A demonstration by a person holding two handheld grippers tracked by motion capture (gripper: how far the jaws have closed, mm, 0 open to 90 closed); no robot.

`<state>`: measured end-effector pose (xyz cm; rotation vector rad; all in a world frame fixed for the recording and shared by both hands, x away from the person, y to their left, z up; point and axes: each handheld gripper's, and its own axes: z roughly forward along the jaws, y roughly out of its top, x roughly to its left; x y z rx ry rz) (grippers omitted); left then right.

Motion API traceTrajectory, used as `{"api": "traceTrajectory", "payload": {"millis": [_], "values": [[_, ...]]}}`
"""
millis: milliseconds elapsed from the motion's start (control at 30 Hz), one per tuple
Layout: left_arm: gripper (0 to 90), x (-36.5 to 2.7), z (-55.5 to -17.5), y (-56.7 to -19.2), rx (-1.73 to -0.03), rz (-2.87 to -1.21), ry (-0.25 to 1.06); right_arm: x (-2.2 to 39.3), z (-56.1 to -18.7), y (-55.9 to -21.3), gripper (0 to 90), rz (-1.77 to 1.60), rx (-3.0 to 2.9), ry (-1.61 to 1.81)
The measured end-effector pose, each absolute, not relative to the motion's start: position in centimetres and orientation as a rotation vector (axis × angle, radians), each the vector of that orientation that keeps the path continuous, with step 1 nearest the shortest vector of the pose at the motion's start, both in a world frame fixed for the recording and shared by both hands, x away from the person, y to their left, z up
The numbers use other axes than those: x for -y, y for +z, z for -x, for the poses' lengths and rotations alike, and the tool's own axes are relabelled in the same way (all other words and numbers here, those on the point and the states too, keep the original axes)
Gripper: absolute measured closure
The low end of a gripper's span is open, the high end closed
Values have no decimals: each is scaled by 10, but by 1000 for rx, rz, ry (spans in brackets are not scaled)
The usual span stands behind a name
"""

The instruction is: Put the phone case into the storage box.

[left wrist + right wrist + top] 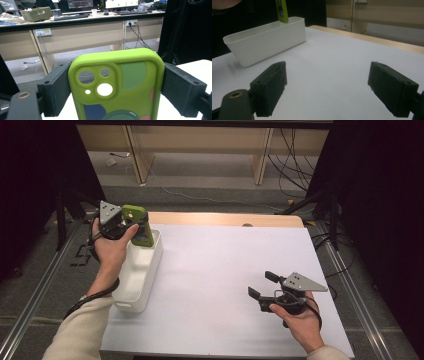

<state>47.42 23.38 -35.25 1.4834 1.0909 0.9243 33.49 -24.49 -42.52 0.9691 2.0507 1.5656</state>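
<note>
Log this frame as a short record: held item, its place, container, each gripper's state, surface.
held item: green phone case, clamped by its two sides
place: above the far end of the bin, not set down
container: white bin at the table's left edge
left gripper: shut on the phone case
right gripper: open, nothing between the jaws, low over the table
surface: white table

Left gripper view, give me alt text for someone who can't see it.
A lime-green phone case with coloured shapes is clamped upright between the left tool's two black jaws, its camera cutouts facing the viewer. Behind it are desks with monitors and keyboards.
</note>
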Motion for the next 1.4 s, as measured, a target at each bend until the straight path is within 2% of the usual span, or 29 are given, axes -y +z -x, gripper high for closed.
{"api": "traceTrajectory", "payload": {"millis": [1400], "values": [[148,-238,-493,-361,-1127,-1513,901,244,-336,-427,163,-971,-2059,1568]]}}
